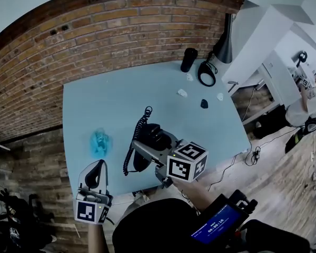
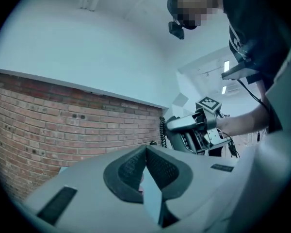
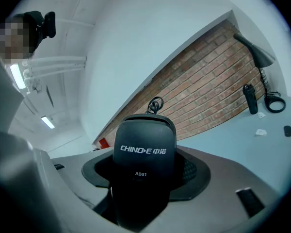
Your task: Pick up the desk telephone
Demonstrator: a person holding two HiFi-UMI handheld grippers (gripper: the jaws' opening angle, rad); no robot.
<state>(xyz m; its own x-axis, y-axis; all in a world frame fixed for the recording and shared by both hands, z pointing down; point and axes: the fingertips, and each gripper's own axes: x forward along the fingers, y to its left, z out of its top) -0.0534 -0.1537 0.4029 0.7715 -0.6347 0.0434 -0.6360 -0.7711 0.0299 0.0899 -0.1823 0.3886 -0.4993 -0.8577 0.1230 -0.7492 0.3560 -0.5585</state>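
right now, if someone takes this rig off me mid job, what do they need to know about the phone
Left gripper: jaws together, nothing in them, near the front left corner of the table.
Right gripper: clamped on the black desk telephone, with its coiled cord trailing from it.
Done: the phone is gripped and looks to be off the table near the front edge, though no view shows the gap under it clearly.
Left: lift it fully clear and hold it steady. Mind the cord, and the blue object lying just beside it.
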